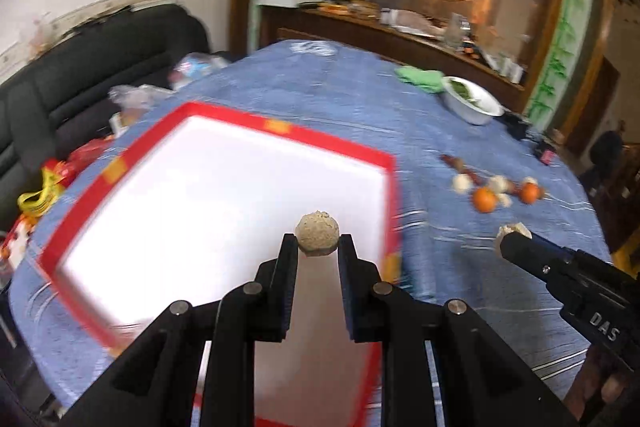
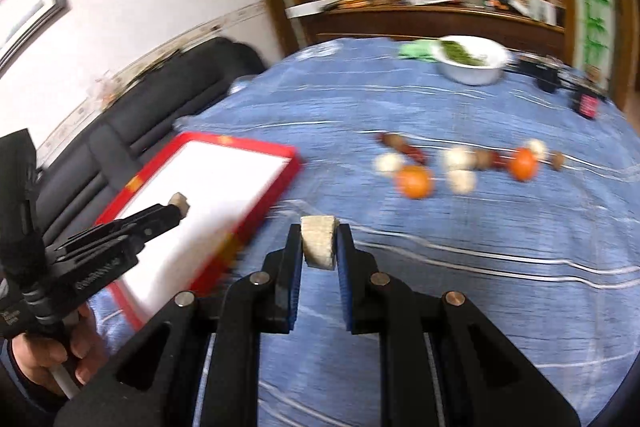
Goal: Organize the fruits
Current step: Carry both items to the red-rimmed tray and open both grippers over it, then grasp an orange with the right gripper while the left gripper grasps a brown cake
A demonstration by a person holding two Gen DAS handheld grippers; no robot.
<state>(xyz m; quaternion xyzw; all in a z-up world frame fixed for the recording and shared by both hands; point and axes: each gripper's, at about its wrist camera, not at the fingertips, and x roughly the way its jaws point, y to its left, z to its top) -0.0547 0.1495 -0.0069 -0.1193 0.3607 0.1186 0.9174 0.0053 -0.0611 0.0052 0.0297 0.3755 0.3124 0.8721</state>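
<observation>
My left gripper (image 1: 318, 247) is shut on a round beige fruit (image 1: 317, 233) and holds it above the white inside of a red-rimmed tray (image 1: 120, 169). My right gripper (image 2: 319, 242) is shut on a second beige fruit (image 2: 317, 241) above the blue tablecloth, just right of the tray (image 2: 294, 157). Each gripper shows in the other's view: the right one (image 1: 508, 231) and the left one (image 2: 180, 207). Two oranges (image 2: 416, 181) (image 2: 524, 163), several pale round fruits (image 2: 460, 157) and red-brown fruits (image 2: 400, 143) lie in a row further back.
A white bowl of greens (image 2: 470, 61) and a green cloth (image 2: 418, 51) sit at the far side of the blue-clothed table (image 2: 480, 267). A dark sofa (image 2: 160, 95) stands left of it. A cluttered wooden sideboard (image 2: 420, 15) is behind.
</observation>
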